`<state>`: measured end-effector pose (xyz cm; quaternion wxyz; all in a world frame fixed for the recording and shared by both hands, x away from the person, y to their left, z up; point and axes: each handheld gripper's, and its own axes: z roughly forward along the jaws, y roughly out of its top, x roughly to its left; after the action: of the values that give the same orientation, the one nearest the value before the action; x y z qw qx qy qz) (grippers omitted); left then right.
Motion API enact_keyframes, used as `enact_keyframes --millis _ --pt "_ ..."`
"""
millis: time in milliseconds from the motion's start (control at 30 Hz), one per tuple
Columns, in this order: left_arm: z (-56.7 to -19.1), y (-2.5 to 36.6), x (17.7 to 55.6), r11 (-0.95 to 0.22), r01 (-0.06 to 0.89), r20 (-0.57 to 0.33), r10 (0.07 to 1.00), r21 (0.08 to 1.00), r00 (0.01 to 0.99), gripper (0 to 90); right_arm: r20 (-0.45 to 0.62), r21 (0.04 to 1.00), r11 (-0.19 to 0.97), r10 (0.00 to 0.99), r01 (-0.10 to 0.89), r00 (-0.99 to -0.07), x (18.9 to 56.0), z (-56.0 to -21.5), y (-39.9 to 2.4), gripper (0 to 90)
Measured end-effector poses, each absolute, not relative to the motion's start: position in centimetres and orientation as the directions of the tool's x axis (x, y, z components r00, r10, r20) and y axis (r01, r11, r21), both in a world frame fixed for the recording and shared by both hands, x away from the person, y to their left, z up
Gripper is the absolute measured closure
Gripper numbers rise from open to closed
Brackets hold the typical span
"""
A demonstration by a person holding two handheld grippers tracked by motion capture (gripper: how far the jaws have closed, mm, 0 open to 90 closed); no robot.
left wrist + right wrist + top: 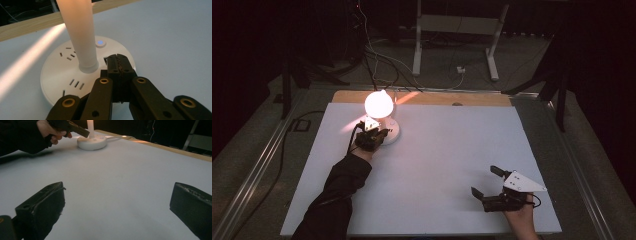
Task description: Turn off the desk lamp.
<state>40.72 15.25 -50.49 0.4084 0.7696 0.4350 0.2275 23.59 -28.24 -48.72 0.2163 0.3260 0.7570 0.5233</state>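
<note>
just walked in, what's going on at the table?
A person holds a gripper in each hand over a white table. The left gripper, jaws closed together, sits over the round white base of a lit desk lamp, close to its small glowing blue button; whether it touches the base is unclear. The right gripper is open and holds nothing, near the table's front right.

The left claw (381, 134) is reaching far forward on a dark-sleeved forearm (337, 187), its jaws pressing tight together with nothing between them. The right claw (486, 181) is sitting well back and off to the other side, its jaws gaping wide apart, with the right hand (521, 216) gripping it from behind.
</note>
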Motion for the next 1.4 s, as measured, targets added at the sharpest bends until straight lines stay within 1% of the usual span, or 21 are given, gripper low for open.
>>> enact_keyframes --millis 400,700,767,800,833,967,1167,1400 --pt "-51.1 15.4 40.9 -0.297 0.500 -0.009 0.853 0.814 0.522 90.0 0.018 0.933 0.237 0.720 0.270 -0.694 23.6 -48.7 -28.3 0.0" --pt "-51.4 15.4 41.0 -0.312 0.493 0.023 0.861 0.812 0.507 90.0 0.015 0.933 0.241 0.719 0.269 -0.695 23.6 -48.7 -28.2 0.0" --pt "-51.5 15.5 41.0 -0.300 0.493 0.009 0.860 0.817 0.510 90.0 0.017 0.931 0.242 0.719 0.272 -0.695 23.6 -48.8 -28.2 0.0" --pt "-51.4 15.3 40.8 -0.327 0.480 0.043 0.859 0.814 0.511 90.0 0.017 0.931 0.243 0.719 0.273 -0.695 23.6 -48.8 -28.2 0.0" --pt "-51.4 15.2 40.8 -0.332 0.480 0.050 0.859 0.812 0.509 90.0 0.016 0.931 0.243 0.719 0.273 -0.695 23.6 -48.8 -28.2 0.0" --pt "-51.2 15.3 40.9 -0.323 0.490 0.036 0.860 0.810 0.508 90.0 0.018 0.930 0.244 0.719 0.276 -0.695 23.7 -48.9 -28.1 0.0" --pt "-50.0 15.5 40.7 -0.289 0.460 0.016 0.859 0.839 0.511 90.0 0.023 0.931 0.237 0.720 0.278 -0.693 23.7 -48.8 -28.2 0.0" --pt "-50.6 15.4 40.8 -0.300 0.474 0.012 0.855 0.828 0.519 90.0 0.019 0.931 0.240 0.718 0.273 -0.695 23.6 -48.8 -28.2 0.0"
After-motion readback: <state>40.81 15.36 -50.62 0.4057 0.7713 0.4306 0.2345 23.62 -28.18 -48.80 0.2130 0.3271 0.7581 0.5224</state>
